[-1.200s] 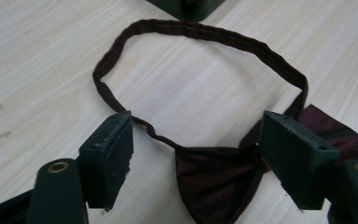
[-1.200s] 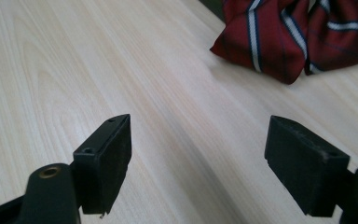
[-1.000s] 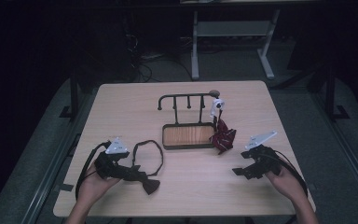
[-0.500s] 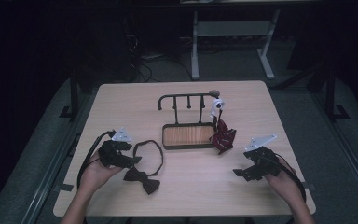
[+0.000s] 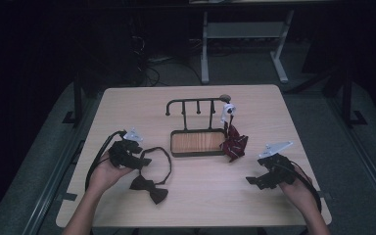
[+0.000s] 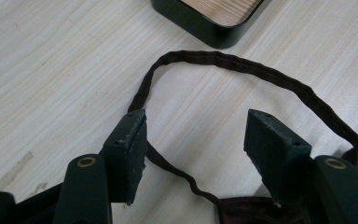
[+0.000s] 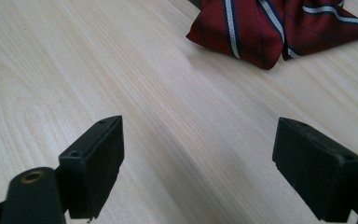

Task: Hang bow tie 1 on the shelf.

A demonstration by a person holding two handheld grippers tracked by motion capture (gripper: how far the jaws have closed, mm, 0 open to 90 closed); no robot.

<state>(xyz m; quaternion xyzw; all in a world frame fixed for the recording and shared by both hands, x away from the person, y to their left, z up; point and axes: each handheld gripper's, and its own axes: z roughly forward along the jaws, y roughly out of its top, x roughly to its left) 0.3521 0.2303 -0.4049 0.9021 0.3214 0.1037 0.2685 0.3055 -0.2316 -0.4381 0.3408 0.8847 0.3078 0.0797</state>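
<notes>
On a pale wooden counter [image 5: 127, 112], the left hand-held gripper [image 6: 196, 140] is held low over the thin loop strap of a dark brown fabric bow tie [image 5: 149, 188], which is laid flat near the counter's front left; its jaws are apart and have just been closing, with the strap seen between them but not pinched. The right hand-held gripper [image 7: 196, 163] is held with jaws wide apart over bare wood. Beyond it, a dark red striped bow tie [image 7: 270, 28] is seen beside a black metal rack with a wooden base tray [image 5: 196, 142].
</notes>
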